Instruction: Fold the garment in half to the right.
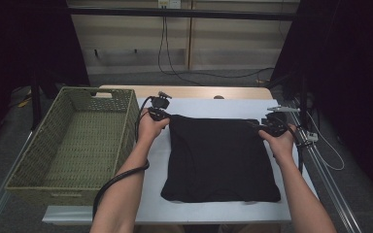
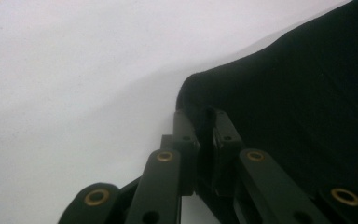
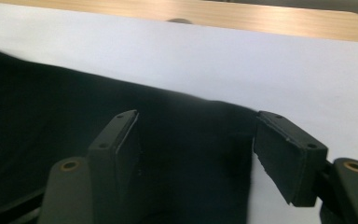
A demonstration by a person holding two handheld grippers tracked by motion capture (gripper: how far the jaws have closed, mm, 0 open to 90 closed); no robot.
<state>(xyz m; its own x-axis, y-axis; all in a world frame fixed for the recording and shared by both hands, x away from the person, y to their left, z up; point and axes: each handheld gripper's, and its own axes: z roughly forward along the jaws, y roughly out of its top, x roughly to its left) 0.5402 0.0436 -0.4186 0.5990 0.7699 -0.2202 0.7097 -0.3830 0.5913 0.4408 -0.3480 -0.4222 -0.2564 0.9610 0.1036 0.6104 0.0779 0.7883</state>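
Pinching the far left corner of the black garment (image 2: pixel 298 107), the left gripper (image 2: pixel 200 126) had its jaws clamped on a fold of cloth, with the corner bunched up between the pads. The right gripper (image 3: pixel 196 149) stood released over the far right corner, its pads (image 3: pixel 289 154) well apart and not pressing on the fabric beneath them. The garment lay folded into a rough square on the white table cover (image 1: pixel 213 104), between the two hands, with the woven basket (image 1: pixel 43 145) just beside it on the left. To finish this step well, the left gripper probably needed to let go just as cleanly, opening fully before lifting, so the corner would not be dragged and the fold spoiled. The far edge looked fairly straight, so any lift had best be straight up. A snagged thread on a pad seemed the main risk.
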